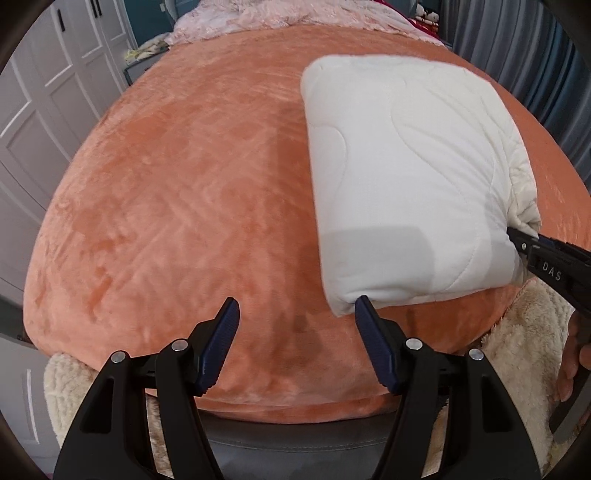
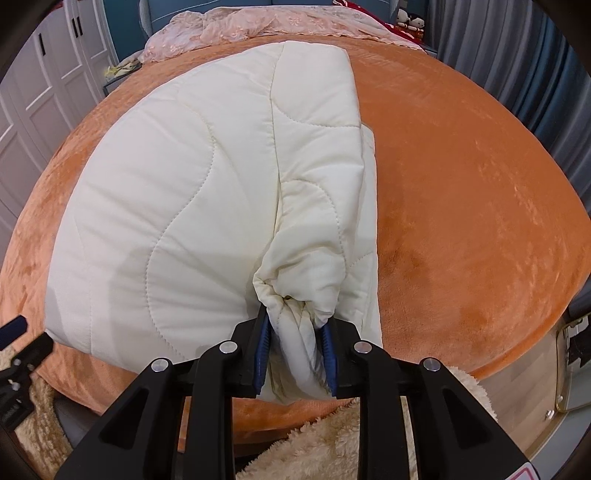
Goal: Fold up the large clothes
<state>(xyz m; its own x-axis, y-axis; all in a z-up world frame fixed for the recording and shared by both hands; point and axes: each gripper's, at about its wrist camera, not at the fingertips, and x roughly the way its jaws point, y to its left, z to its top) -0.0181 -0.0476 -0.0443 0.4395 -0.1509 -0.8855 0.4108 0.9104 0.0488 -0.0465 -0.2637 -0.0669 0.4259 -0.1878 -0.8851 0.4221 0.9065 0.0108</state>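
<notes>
A white quilted garment (image 1: 406, 166) lies folded into a thick rectangle on the orange plush bed cover (image 1: 184, 203). My left gripper (image 1: 297, 301) hovers open over the cover, its right fingertip just at the garment's near left corner, with nothing between the pads. In the right wrist view the garment (image 2: 184, 203) fills the middle, and my right gripper (image 2: 295, 317) is shut on a bunched fold at its near edge. From the left wrist view the right gripper (image 1: 517, 236) enters at the right edge, touching the garment's right side.
White wardrobe doors (image 1: 37, 110) stand to the left and grey curtains (image 2: 517, 55) to the right. Pink lace bedding (image 2: 258, 22) lies at the bed's far end. Cream fleece fabric (image 2: 332, 435) hangs over the near edge. A hand (image 1: 572, 362) holds the right gripper.
</notes>
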